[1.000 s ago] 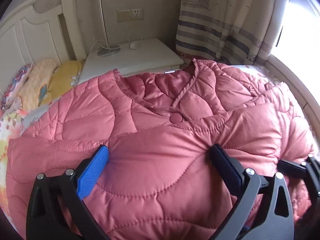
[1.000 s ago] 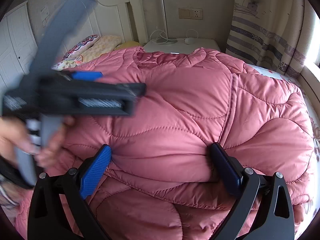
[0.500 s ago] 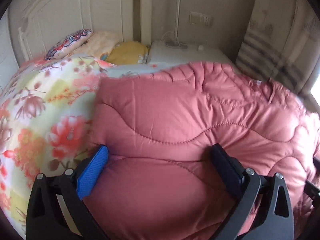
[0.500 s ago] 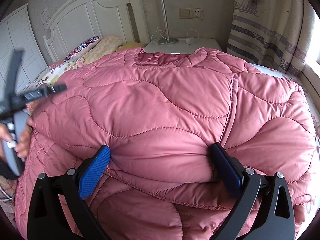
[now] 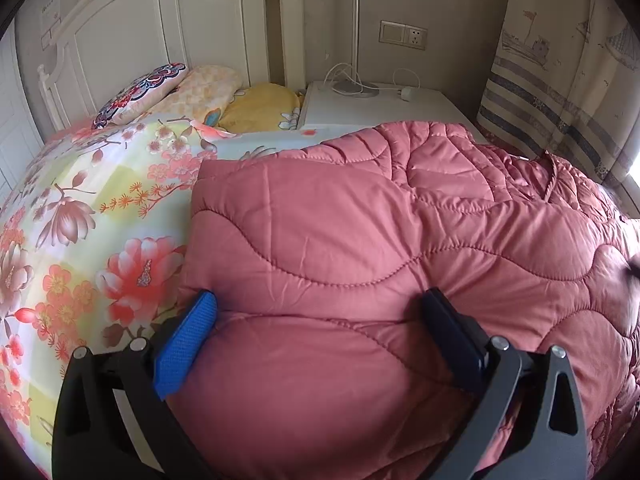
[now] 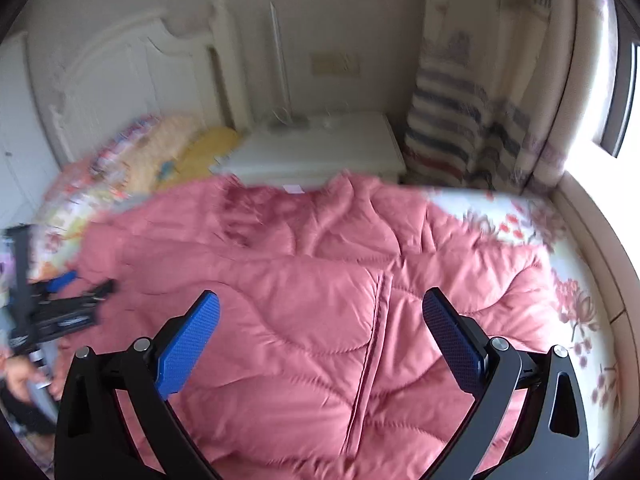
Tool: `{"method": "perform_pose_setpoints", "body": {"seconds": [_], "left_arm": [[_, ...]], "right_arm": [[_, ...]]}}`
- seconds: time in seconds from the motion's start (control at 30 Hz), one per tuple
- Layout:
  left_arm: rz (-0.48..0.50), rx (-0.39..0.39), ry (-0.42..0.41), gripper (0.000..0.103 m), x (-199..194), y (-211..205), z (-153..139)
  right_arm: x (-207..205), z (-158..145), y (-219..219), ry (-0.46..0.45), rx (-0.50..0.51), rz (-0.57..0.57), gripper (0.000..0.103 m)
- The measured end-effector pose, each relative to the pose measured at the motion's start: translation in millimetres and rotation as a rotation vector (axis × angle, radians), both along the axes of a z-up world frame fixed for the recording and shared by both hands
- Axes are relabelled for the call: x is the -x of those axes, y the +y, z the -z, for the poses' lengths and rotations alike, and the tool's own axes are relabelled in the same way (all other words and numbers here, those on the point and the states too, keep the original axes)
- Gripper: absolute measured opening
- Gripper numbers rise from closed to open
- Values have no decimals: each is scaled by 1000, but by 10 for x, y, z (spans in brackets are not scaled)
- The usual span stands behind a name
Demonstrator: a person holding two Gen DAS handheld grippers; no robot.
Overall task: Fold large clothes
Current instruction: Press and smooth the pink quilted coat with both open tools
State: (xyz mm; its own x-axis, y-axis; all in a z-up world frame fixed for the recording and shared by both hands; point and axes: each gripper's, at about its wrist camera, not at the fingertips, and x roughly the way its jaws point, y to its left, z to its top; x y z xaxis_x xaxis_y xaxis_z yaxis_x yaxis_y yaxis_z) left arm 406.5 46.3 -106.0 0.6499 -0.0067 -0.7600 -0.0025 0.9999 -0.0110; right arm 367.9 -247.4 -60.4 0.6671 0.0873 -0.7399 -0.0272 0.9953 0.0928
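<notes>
1. The left gripper (image 5: 320, 312) had its jaws spread wide, a thick roll of the jacket (image 5: 360, 240) bulging up between the blue pad and the dark one. Both pads touched the fabric, but whether they pinched it or only rested against it could not be told.
2. The right gripper (image 6: 320, 312) stood open and empty, poised above the jacket with nothing between its fingers; its view was blurred.
3. The jacket, pink and quilted, lay spread on the bed (image 5: 80, 240), covering the floral sheet on the side nearer the nightstand (image 5: 380, 108). Its neckline pointed toward the nightstand, and a doubled panel lay across its body.
4. Beyond the jacket, pillows (image 5: 200, 92) sat against the headboard beside the nightstand, and a striped curtain (image 5: 560, 100) hung on the nightstand's other side.
5. In the right view, the left gripper (image 6: 60, 308) showed at the jacket's edge farthest from the curtain, a hand (image 6: 20, 376) behind it.
6. The jacket looked soft, puffy and light, with a slick shell. Padding would likely spring back and slip from a shallow pinch, so a deep bite on a stitched seam or hem seemed the safest hold, one gripper at each corner of the edge to be folded.
</notes>
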Motion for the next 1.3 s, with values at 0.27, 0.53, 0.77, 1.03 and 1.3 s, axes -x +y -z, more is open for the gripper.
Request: {"method": "perform_pose_setpoints", "body": {"seconds": [0.27, 0.53, 0.77, 1.03, 1.3], "left_arm": [[-2, 13, -1, 101, -2, 19, 11], [-1, 14, -2, 101, -7, 19, 18], [-1, 15, -1, 101, -14, 28, 24], [0, 15, -2, 101, -14, 31, 30], [-11, 2, 4, 101, -24, 17, 33]], "right_arm": [[-176, 352, 9, 113, 18, -26, 98], [-318, 358, -961, 138, 16, 247, 98], [-283, 531, -1003, 148, 47, 241, 99], [307, 62, -63, 6, 48, -16, 98], [247, 617, 107, 102, -17, -90, 99]]}}
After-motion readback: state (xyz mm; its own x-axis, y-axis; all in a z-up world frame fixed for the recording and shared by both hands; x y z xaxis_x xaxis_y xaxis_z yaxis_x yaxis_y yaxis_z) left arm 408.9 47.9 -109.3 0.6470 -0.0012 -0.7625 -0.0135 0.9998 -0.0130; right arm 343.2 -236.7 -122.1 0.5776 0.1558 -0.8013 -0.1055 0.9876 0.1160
